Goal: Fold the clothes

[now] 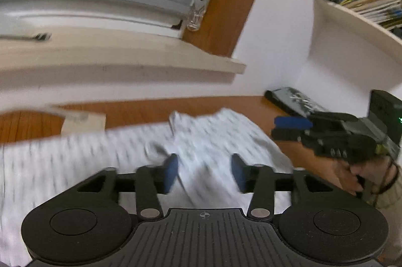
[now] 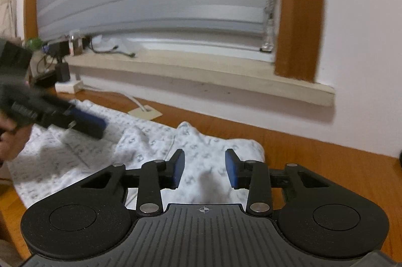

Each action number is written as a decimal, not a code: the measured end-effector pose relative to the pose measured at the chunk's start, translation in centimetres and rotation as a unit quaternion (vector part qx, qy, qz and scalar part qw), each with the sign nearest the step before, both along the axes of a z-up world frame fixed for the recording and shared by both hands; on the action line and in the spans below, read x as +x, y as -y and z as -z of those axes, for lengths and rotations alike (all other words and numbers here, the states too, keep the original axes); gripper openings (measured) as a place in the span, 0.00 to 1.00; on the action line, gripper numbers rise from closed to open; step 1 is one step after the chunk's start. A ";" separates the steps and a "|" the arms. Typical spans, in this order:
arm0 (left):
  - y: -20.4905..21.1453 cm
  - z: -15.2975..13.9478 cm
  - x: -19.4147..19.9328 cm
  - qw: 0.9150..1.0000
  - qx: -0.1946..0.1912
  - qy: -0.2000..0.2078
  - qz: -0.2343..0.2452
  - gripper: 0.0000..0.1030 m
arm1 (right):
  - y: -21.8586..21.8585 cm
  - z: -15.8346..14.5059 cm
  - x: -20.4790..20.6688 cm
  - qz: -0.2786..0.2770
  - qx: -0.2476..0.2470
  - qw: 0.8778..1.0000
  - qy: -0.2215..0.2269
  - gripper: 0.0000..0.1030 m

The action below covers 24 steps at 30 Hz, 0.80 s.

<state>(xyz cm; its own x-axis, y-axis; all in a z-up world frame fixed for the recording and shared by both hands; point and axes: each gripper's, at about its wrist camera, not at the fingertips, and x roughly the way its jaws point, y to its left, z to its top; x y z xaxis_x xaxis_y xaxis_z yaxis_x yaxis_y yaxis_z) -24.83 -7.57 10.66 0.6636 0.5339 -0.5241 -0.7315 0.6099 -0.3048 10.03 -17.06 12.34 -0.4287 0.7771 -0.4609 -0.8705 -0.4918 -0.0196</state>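
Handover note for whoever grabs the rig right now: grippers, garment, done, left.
Left gripper: open, holding nothing, above the garment.
Right gripper: open, holding nothing, above the garment's right end.
White patterned garment: lying on the wooden table below the window sill, rumpled, with one flap lying over near the middle.
Done: at most a partial fold; frames are blurred, so I cannot tell how much.
Left: regrip an edge, finish folding, flatten.
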 end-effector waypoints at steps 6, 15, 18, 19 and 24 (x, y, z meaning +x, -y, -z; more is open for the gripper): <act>-4.4 1.6 2.6 0.997 -0.021 -0.069 0.009 0.50 | -4.5 0.7 -1.7 -0.019 -0.025 0.999 0.021 0.35; -5.2 1.3 2.0 0.996 -0.017 -0.086 0.011 0.47 | -7.4 2.7 -2.2 -0.058 -0.062 0.996 0.040 0.37; -5.7 -0.5 3.0 0.998 0.008 -0.064 0.021 0.48 | -7.3 3.0 -2.1 -0.067 -0.063 0.995 0.029 0.37; -6.0 -0.9 3.6 0.998 0.014 -0.057 0.027 0.49 | -7.3 3.3 -2.1 -0.070 -0.063 0.995 0.029 0.37; -8.2 -1.2 7.6 0.996 0.022 -0.042 0.074 0.49 | -7.2 4.5 -1.8 -0.073 -0.069 0.995 0.015 0.37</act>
